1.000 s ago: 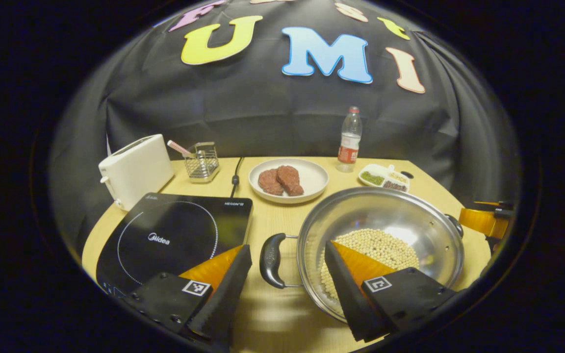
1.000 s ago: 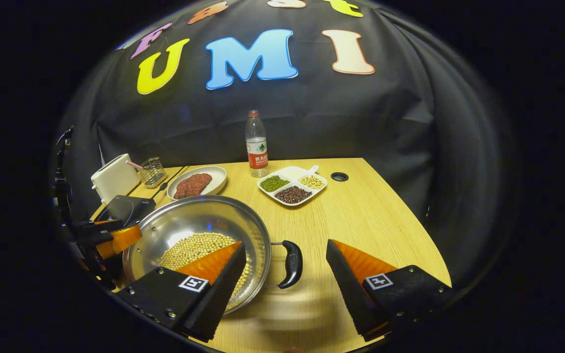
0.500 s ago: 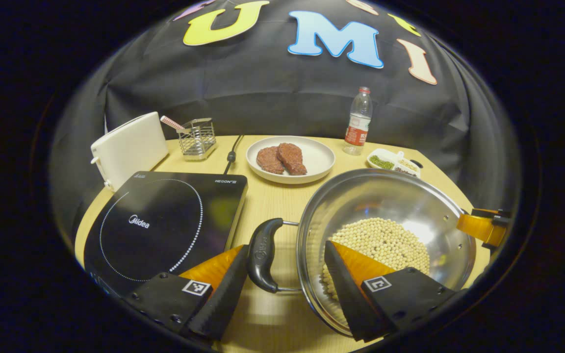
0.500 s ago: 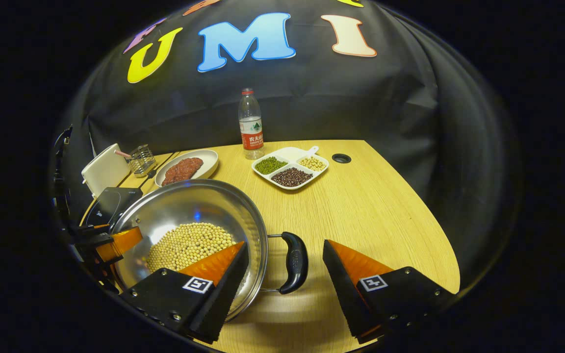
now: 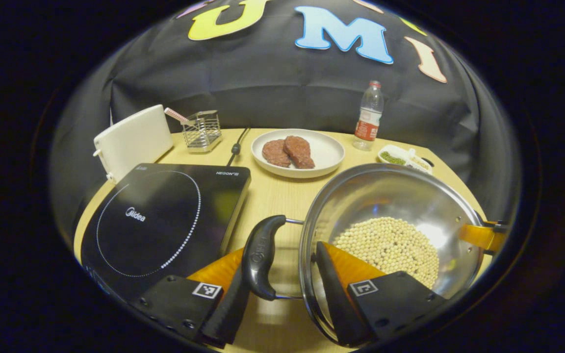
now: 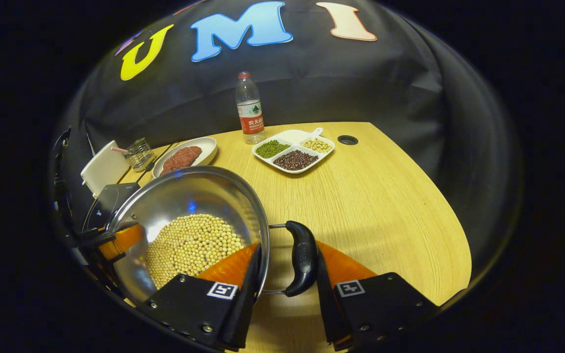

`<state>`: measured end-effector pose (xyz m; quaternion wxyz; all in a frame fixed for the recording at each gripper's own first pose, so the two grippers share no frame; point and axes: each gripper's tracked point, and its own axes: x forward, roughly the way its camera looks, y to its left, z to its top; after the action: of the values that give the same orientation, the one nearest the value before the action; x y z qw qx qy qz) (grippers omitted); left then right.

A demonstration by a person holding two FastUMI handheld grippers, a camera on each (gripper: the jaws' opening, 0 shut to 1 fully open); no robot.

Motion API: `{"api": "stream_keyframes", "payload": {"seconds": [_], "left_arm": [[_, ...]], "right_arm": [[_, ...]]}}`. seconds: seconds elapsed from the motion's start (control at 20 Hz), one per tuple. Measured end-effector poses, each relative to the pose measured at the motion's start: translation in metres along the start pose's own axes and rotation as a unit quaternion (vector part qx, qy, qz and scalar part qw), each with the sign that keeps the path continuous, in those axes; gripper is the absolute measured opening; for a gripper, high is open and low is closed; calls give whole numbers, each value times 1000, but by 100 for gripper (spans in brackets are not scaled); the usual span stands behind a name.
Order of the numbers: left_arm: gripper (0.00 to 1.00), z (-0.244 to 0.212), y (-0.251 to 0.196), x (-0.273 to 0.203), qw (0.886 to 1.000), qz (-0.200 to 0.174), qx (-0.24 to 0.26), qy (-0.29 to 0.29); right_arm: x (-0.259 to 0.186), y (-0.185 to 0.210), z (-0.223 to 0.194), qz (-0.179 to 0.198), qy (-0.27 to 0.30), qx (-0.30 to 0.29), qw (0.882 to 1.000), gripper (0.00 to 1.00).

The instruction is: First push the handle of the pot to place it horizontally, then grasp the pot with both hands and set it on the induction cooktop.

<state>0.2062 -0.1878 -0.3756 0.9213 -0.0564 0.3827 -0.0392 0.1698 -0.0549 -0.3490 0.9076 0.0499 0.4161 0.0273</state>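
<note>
You face a pale wooden table (image 6: pixel 390 196) under dim, warm light, black cloth wall (image 6: pixel 341 88) draped behind its far edge, a round cable hole (image 6: pixel 347 140) near the far right corner.

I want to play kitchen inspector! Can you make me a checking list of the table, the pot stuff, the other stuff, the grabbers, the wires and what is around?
Surface: wooden table, round hole near the back.
Job's things: pot holding pale beans, off the cooktop.
Clutter: toaster, wire basket, plate of meat, bottle, tray of beans.
Grippers: left gripper straddles one pot handle and the rim; right gripper does likewise at the other pot handle; firm squeeze unclear.
Cables: black cable behind the cooktop.
Surroundings: black cloth wall.
</note>
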Motion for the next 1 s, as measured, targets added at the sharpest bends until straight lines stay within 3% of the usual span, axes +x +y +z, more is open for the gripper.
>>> {"api": "stream_keyframes", "payload": {"seconds": [0.25,0.45,0.5,0.6,0.7,0.85,1.0], "left_arm": [[63,-1,-2,-5,999,-12,-31,-7],[66,5,1,-10,1000,-10,-24,-12],[62,8,3,-15,1000,-11,-23,-13],[69,13,9,-25,999,-15,-22,-19],[62,21,17,-32,999,-22,-23,-23],[66,33,33,-40,999,-34,-13,-29],[62,47,58,-46,999,-40,-2,-37]], "right_arm": [[1,1,2,-10,1,-8,1000,48],[-5,6,4,-13,0,-10,1000,48],[-10,7,4,-14,1,-8,1000,48],[-24,15,7,-17,-1,-8,1000,48],[-36,25,11,-24,-9,-7,1000,48],[-50,44,13,-32,-17,3,999,48],[-56,67,14,-35,-21,19,999,48]]}}
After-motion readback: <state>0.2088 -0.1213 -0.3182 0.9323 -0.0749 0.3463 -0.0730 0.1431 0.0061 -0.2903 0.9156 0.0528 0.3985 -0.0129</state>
